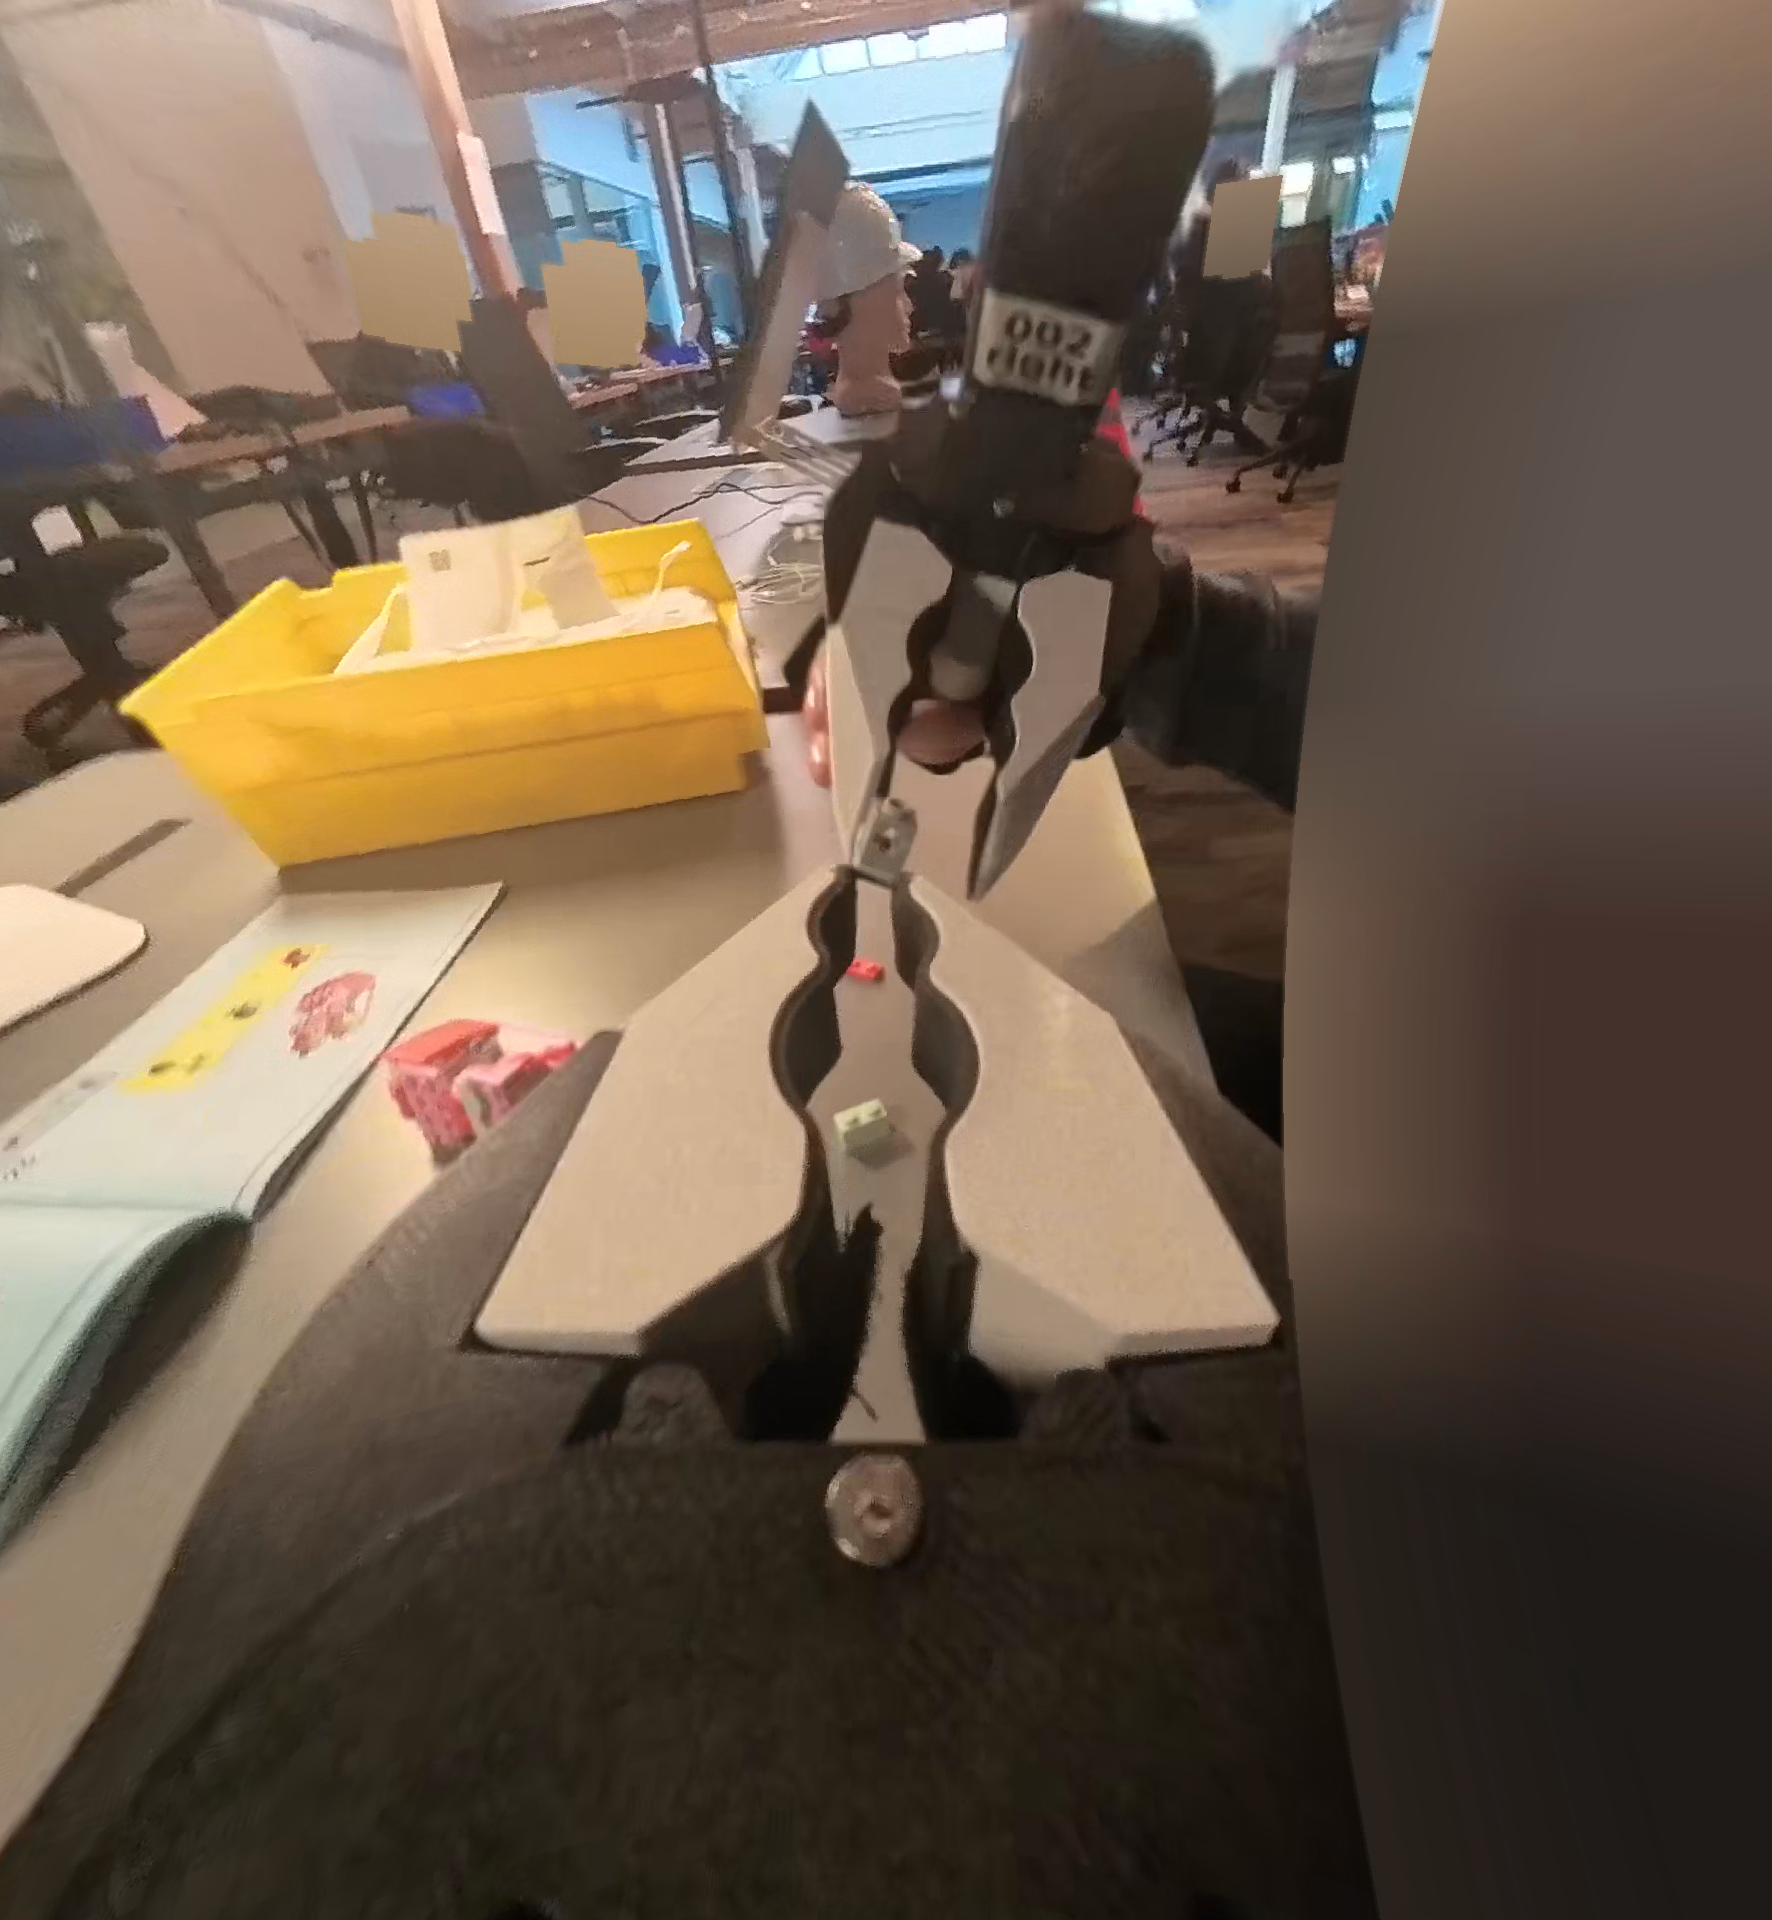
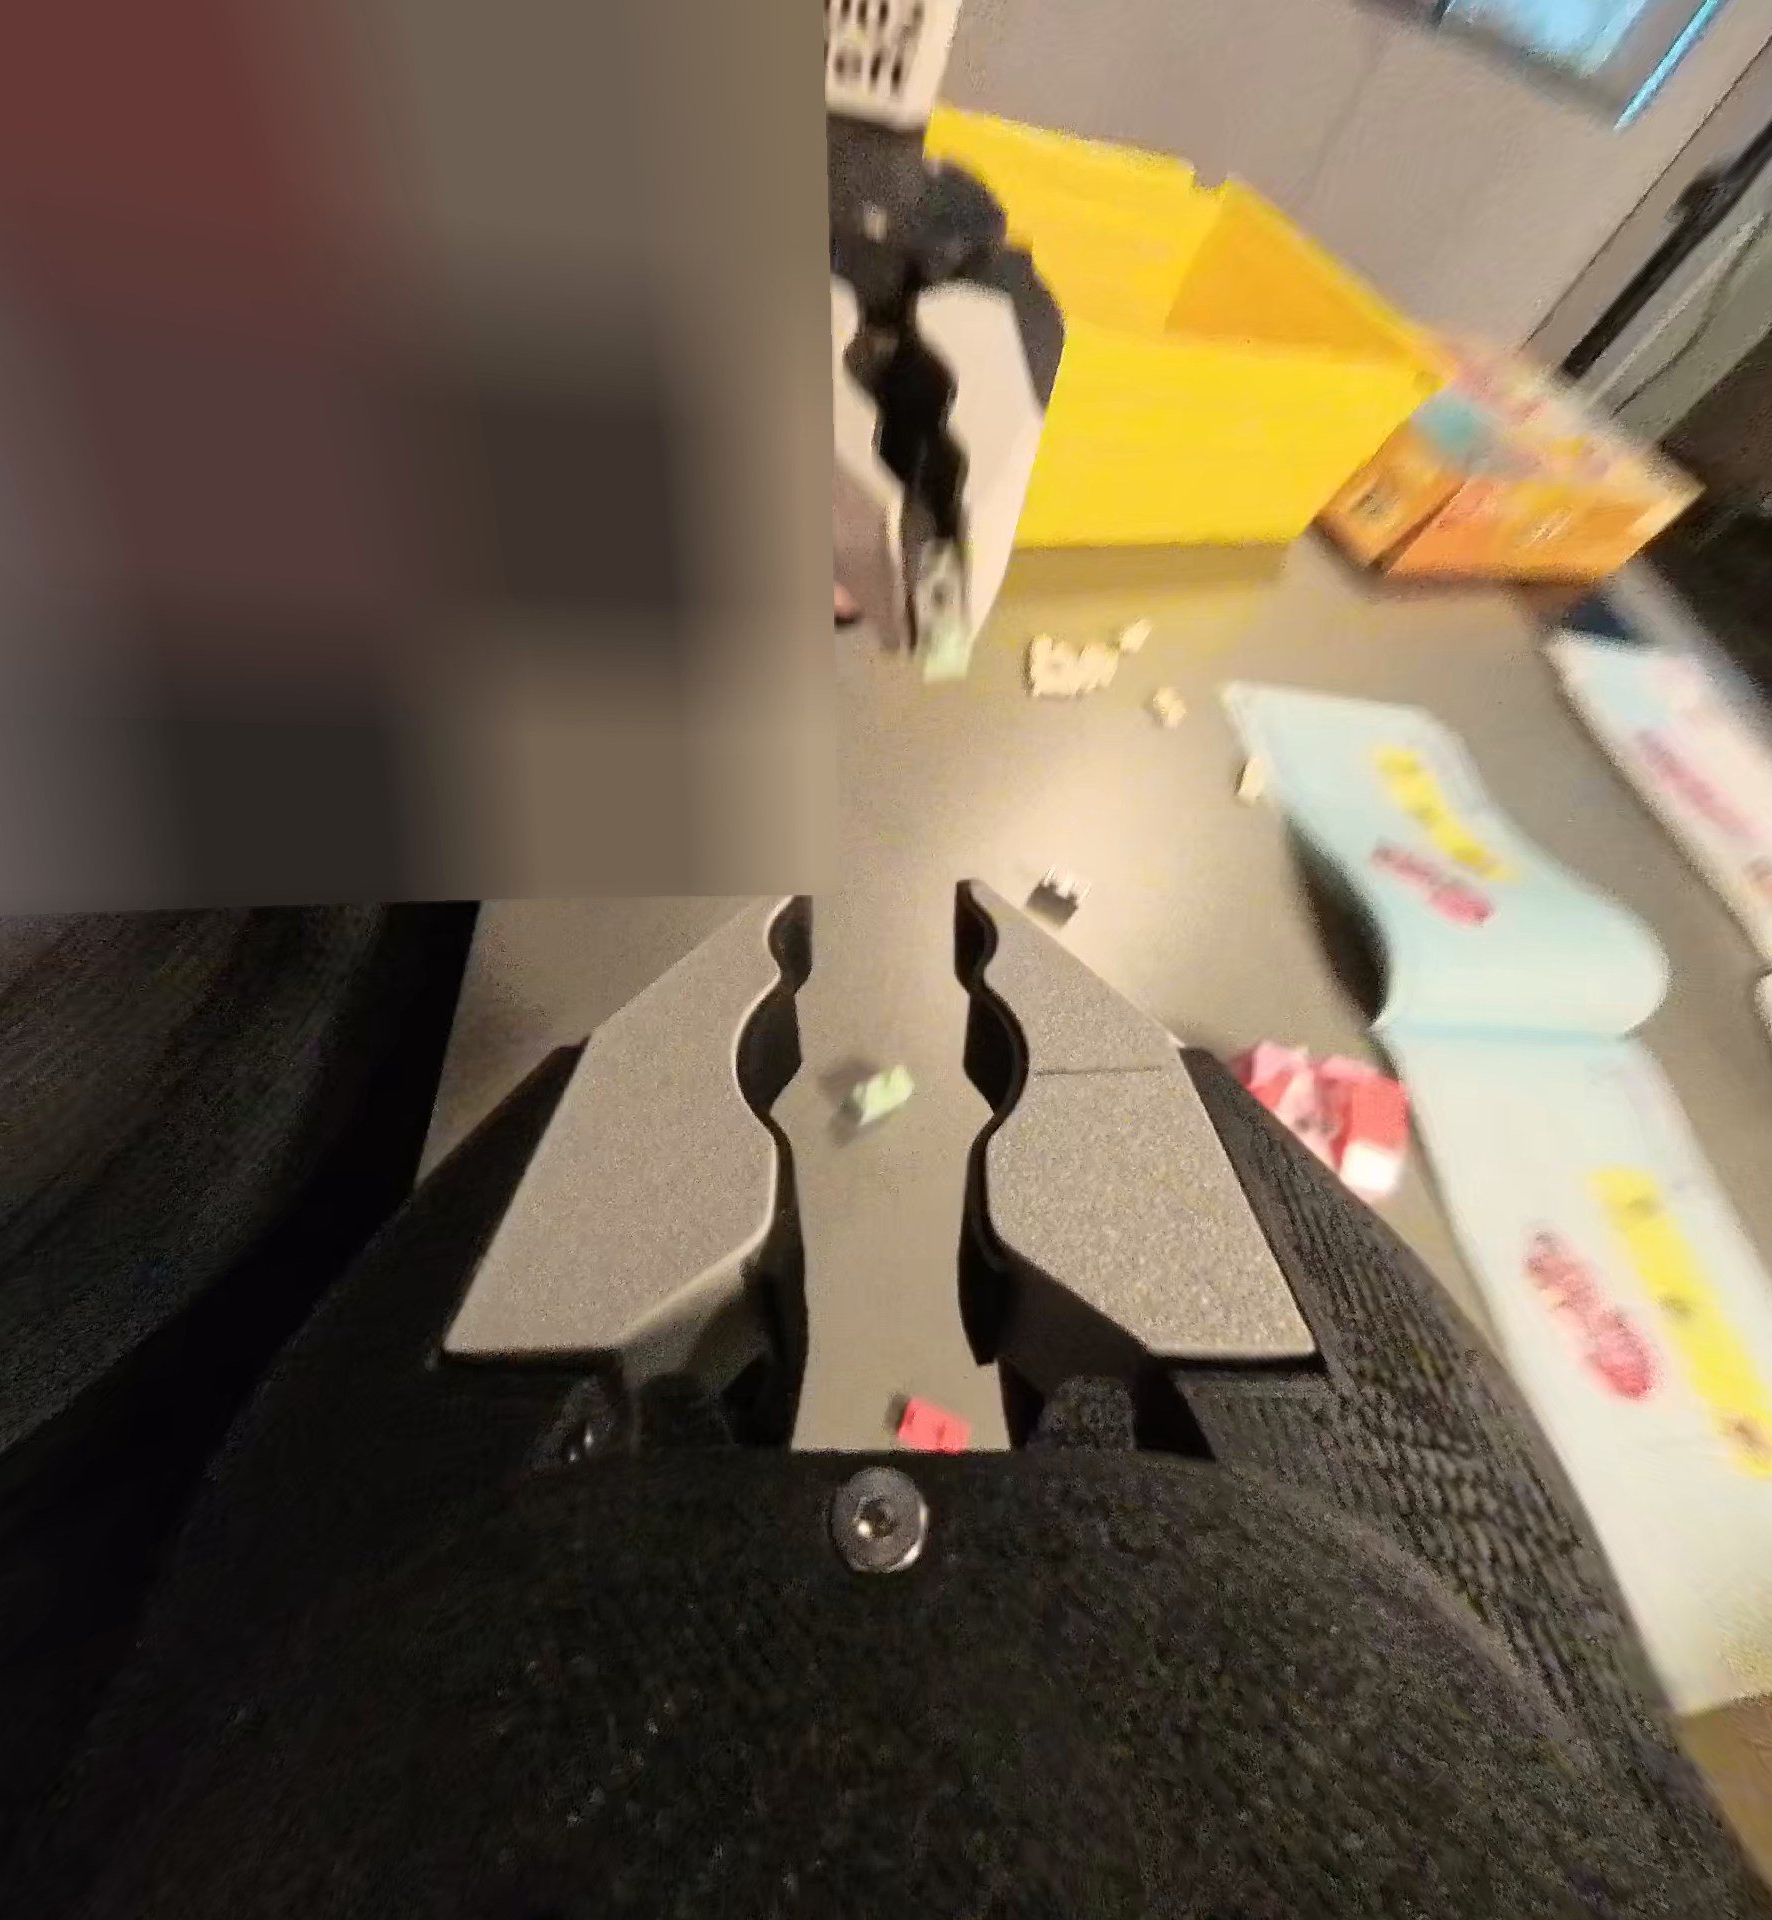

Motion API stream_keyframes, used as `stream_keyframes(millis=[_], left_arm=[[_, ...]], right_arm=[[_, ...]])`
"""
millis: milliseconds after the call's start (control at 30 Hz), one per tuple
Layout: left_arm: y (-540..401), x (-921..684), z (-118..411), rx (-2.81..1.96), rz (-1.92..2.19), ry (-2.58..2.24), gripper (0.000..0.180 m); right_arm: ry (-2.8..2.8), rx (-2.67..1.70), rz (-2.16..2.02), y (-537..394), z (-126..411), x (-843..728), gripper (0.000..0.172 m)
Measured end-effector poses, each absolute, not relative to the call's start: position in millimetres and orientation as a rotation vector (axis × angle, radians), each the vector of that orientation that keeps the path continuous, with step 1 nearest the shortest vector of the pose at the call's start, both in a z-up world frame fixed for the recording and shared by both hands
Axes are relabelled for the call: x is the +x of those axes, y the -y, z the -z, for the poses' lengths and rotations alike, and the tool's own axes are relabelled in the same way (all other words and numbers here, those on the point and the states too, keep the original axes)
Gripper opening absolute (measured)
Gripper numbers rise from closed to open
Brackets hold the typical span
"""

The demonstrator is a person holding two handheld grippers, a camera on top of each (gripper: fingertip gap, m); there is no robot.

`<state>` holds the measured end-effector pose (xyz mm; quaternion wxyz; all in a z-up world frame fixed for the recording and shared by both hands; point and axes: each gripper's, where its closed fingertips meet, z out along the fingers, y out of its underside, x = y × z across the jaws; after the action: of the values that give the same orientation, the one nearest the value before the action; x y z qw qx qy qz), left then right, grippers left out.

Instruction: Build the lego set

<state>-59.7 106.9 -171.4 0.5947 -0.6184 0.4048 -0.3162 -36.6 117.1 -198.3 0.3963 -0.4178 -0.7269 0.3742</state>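
Observation:
My left gripper [image 1: 866, 881] is shut on a small grey brick piece [image 1: 887, 840], pinched at the very tips above the table. My right gripper [image 1: 923, 857] comes down from above, open. One of its fingers [image 1: 866, 800] lies against the grey piece, and the other stands clear of it. In the right wrist view my right gripper [image 2: 882, 899] is open with nothing between its pads. The left gripper [image 2: 929, 613] shows farther off with the small piece [image 2: 939, 587] at its tips. A light green brick [image 1: 866, 1127] [image 2: 877, 1091] and a small red brick [image 1: 866, 968] [image 2: 929, 1423] lie on the table below.
A red and pink brick model [image 1: 477, 1070] [image 2: 1329, 1112] stands beside an open pale blue booklet [image 1: 238, 1039] [image 2: 1433, 831]. A yellow bin [image 1: 446, 727] [image 2: 1204, 416] sits behind. Loose small pieces [image 2: 1069, 660], a dark piece [image 2: 1058, 894] and an orange box [image 2: 1505, 488] lie on the table. The gap from one gripper's tips to the other's is roughly 5 cm.

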Motion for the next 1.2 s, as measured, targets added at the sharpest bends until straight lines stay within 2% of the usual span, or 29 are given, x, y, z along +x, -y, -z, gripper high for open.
stream_keyframes(millis=[167,333,833,1200], left_arm=[[-120.4,-78.9,176.0,-1.529,1.019,-0.697,0.006],[-123.1,-88.8,173.4,-1.518,1.226,-0.575,0.005],[-116.2,-77.3,187.9,-1.583,1.248,-0.68,0.006],[-117.4,-79.0,190.7,-1.591,1.246,-0.679,0.006]], right_arm=[[1.981,-1.173,-0.913,-131.5,252.3,-33.1,0.036],[2.06,-1.177,-0.947,-126.5,269.5,-40.0,0.042],[2.203,-1.137,-0.975,-131.7,284.8,-43.7,0.041],[2.253,-1.178,-0.952,-135.9,293.7,-39.6,0.029]])
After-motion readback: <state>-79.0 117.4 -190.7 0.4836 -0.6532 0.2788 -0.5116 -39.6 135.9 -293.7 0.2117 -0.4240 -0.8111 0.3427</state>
